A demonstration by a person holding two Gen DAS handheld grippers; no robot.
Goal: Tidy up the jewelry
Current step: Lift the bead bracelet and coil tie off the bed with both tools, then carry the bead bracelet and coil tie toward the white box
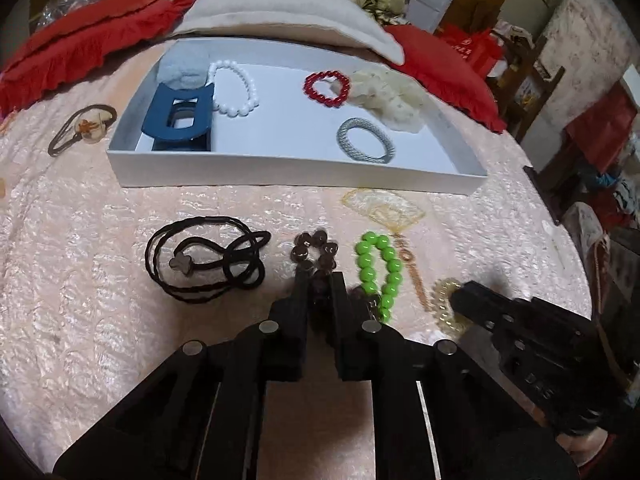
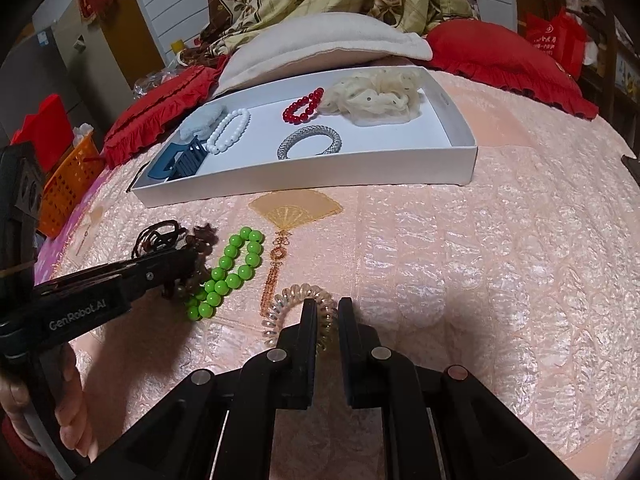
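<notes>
A white tray [image 1: 280, 168] on the pink bedspread holds a blue hair claw [image 1: 180, 116], a white bead bracelet [image 1: 236, 88], a red bead bracelet [image 1: 326, 88], a cream scrunchie [image 1: 392, 96] and a grey hair tie [image 1: 366, 140]. My left gripper [image 1: 320, 280] is closed around the near side of a dark brown bead bracelet [image 1: 314, 248]. A green bead bracelet [image 1: 378, 268] lies just right of it. My right gripper [image 2: 328, 306] is closed around the rim of a clear coil hair tie [image 2: 296, 300]; both also show in the left wrist view [image 1: 444, 300].
Black hair ties [image 1: 208, 260] lie left of the left gripper. A brown hair tie with a charm [image 1: 82, 126] lies left of the tray. Red pillows [image 1: 80, 48] and a white pillow [image 1: 280, 12] lie behind the tray. An orange basket [image 2: 68, 184] stands at the bed's left edge.
</notes>
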